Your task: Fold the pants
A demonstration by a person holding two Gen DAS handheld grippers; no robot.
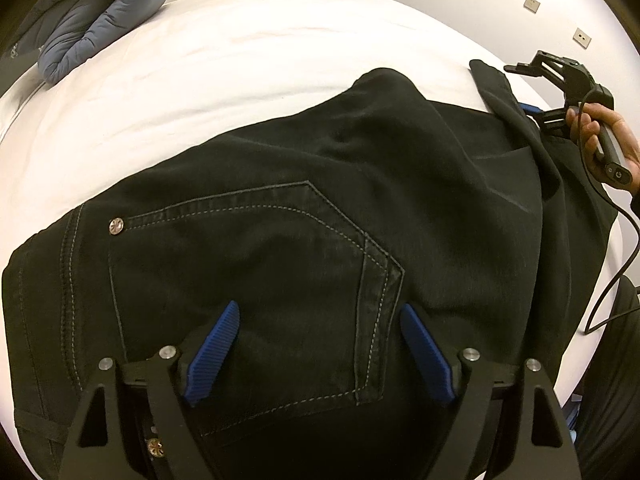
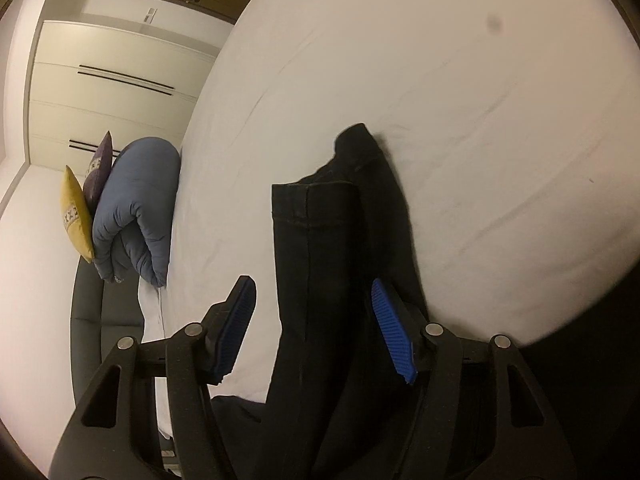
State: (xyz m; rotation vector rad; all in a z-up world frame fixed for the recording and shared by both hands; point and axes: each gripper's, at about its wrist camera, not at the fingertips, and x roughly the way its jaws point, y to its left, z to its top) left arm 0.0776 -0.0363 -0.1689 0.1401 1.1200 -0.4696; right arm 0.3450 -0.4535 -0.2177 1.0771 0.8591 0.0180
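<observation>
The black pants (image 1: 320, 208) lie on the white bed (image 1: 240, 48), half folded – left gripper (image 1: 318, 354) hovers with jaws apart over the back pocket (image 1: 248, 280); right gripper (image 2: 316, 328) straddles a leg hem, jaws also apart (not pressing); next it must close there and carry it over

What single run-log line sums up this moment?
pants: on bed | left gripper: open over pocket | right gripper: open around hem
</observation>
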